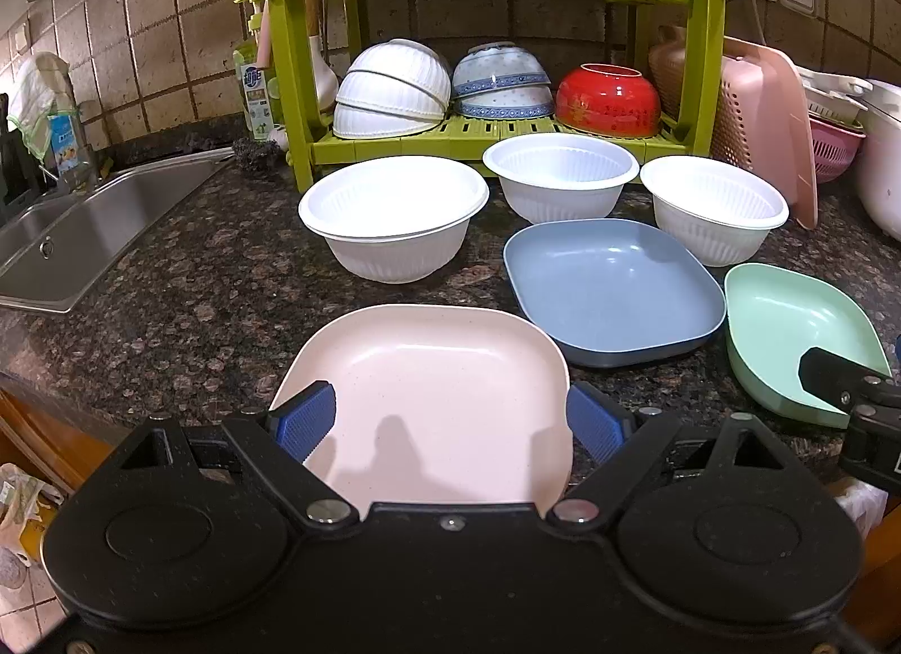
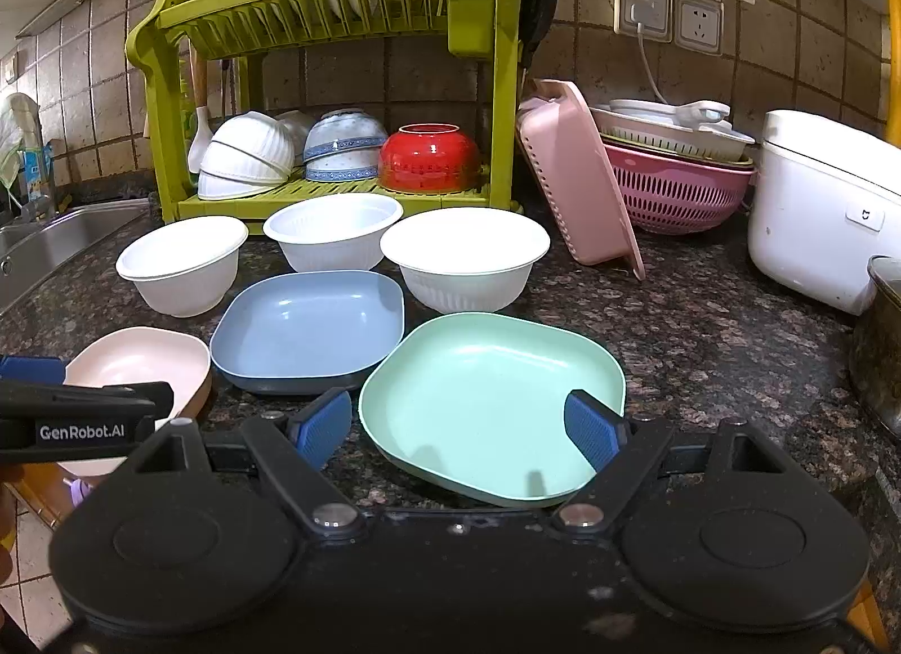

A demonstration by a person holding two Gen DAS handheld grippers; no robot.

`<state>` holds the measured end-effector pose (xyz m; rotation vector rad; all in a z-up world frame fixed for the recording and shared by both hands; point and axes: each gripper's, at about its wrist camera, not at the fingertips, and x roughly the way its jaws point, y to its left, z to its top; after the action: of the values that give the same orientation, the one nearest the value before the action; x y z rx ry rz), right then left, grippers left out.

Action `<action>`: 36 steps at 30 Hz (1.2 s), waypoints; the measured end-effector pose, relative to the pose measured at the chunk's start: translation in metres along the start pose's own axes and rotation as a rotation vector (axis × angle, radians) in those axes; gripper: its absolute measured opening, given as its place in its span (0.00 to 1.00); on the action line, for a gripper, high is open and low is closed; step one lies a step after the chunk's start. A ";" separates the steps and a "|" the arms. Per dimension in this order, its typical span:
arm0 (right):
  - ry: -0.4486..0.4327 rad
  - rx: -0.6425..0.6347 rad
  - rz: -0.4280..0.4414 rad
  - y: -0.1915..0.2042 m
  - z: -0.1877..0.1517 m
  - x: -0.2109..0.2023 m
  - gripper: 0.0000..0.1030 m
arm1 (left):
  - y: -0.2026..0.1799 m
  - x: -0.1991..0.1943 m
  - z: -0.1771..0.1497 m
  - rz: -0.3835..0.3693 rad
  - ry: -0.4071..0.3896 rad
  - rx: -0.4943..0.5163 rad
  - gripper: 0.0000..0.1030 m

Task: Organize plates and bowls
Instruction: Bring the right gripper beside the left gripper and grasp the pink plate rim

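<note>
Right, the left gripper (image 1: 447,420) sits low over the pink plate (image 1: 433,395) at the counter's (image 1: 186,282) front edge, jaws spread wide, one blue pad (image 1: 307,426) over the plate's left rim and the other just off its right rim, nothing clamped. Over on the other side, the right gripper (image 2: 457,426) is equally wide apart, straddling the near-left corner of the green plate (image 2: 490,401): its right pad (image 2: 591,429) hangs over the plate's inside, its left pad over bare counter beside the rim (whether either pad touches the plate, I can't tell). Between the two plates lies the blue plate (image 2: 310,330), its corner right up against the green one. Behind them, three white bowls (image 2: 186,263) stand upright in a loose row, the left one looking like two nested together. Further back, the green rack (image 2: 338,12) holds upside-down bowls on its lower shelf, white ones at left, blue-patterned in the middle, a red bowl (image 2: 431,158) at right, and plates stand on edge up top. A pink basket (image 2: 580,181) leans against the rack's right side, a sink (image 1: 84,226) lies off to the left, and a white cooker (image 2: 822,209) sits far right.
</note>
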<state>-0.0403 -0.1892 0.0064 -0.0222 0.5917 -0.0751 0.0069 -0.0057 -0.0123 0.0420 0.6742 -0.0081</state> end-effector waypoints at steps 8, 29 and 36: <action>-0.004 0.002 0.005 0.000 0.000 -0.001 0.84 | 0.000 0.000 0.000 0.002 0.001 -0.001 0.86; -0.098 0.051 0.214 0.002 0.003 -0.022 0.82 | 0.055 -0.010 0.010 0.027 -0.060 -0.119 0.86; -0.046 0.018 0.339 0.030 -0.003 -0.015 0.80 | 0.072 -0.005 0.002 0.043 -0.019 -0.097 0.86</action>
<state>-0.0519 -0.1578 0.0112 0.0940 0.5423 0.2488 0.0057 0.0657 -0.0047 -0.0365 0.6539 0.0649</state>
